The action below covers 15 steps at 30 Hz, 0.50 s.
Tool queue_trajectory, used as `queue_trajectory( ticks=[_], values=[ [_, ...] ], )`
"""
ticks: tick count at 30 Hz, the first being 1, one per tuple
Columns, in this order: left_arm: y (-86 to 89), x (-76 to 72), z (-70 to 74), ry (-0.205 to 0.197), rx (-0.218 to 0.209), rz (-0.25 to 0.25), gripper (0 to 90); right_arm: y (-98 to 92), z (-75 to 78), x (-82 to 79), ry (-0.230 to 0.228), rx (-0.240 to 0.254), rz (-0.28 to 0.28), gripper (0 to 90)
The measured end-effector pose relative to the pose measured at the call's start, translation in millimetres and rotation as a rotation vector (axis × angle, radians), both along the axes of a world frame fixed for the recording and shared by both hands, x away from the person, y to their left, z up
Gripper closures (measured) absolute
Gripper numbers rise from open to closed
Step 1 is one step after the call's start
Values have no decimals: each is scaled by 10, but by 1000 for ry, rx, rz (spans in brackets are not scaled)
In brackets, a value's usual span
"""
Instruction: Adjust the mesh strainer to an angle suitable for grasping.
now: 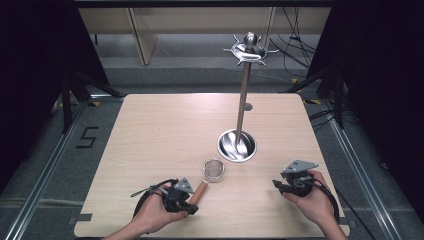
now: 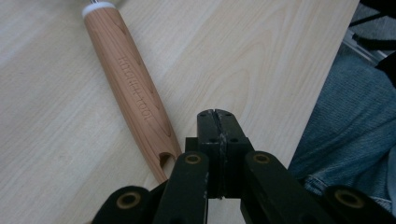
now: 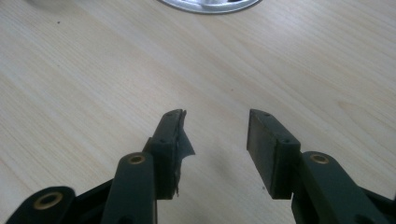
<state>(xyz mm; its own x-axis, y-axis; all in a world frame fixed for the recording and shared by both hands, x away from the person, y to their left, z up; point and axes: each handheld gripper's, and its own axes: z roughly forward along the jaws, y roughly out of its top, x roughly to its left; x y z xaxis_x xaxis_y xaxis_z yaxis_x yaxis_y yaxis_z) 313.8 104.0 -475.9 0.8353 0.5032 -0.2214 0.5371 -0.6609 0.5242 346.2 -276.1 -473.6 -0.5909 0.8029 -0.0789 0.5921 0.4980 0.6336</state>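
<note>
Wooden strainer handle lies beside the closed left tool; right tool gapes wide.

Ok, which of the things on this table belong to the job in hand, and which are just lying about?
In the job:
- small strainer with a wooden handle, lying just beside the shut left tool
- left tool, nearest that handle

Lying about, probably:
- steel stand with hooks on top, on its round base
- right tool, open over bare table

left tongs pressed together (nothing between), right tongs spread apart, both low
</note>
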Motion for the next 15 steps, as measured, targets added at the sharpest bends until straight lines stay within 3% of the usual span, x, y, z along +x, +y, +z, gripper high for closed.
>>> queue_trajectory(
  ticks=[6, 9, 15],
  values=[
    [-57, 62, -119, 19, 72, 14, 891, 1, 0, 2, 2, -7, 12, 568],
    [-52, 83, -137, 34, 69, 22, 891, 15, -8, -8, 5, 4, -1, 568],
    [12, 188, -146, 43, 113, 59, 893, 18, 6, -8, 16, 2, 2, 568]
  ],
)
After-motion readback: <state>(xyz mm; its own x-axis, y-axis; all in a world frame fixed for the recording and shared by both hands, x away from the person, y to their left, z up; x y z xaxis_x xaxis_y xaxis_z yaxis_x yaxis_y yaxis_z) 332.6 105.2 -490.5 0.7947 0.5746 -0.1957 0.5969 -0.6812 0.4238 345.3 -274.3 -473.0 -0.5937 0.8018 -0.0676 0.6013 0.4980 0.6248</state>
